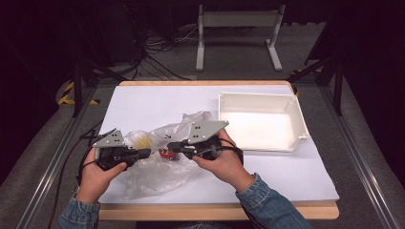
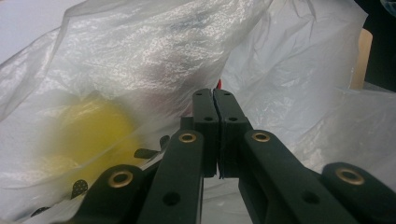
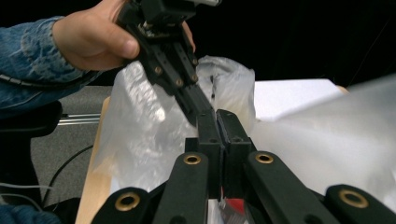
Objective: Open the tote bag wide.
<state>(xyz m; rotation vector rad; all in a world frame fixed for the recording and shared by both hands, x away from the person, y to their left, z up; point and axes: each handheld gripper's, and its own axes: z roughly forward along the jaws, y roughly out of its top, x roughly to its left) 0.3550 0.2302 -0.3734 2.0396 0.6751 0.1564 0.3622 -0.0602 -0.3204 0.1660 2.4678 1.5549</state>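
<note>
A thin clear plastic bag (image 1: 165,152) lies crumpled on the white-covered surface (image 1: 143,102), near the person's edge and left of the middle; both claws meet at it from opposite sides, which suggests the film is being pinched in two places so that the mouth can be pulled wide.

The left claw (image 1: 147,153) points right, its jaws together; in the left gripper view the two black jaws stand pressed flat against each other with the bag's film (image 2: 154,56) bunched all around their tips, so it appears clamped on a fold of the plastic, though the pinched edge itself is too thin to make out. The right claw (image 1: 171,147) points left towards it; its jaws too are together, and in the right gripper view they reach into the film (image 3: 140,130) just beside the tip of the other claw (image 3: 205,112); it seems to have taken its own hold on the bag, likely on the opposite lip.

Inside the bag sits a yellow round thing (image 2: 88,135), blurred through the plastic, and a small red-and-white item (image 1: 167,153) lies between the two claws; what either is cannot be told.

A white open bin (image 1: 260,98) stands empty to the right, well apart from the bag; it is probably placed there to receive the contents once the bag is open.
</note>
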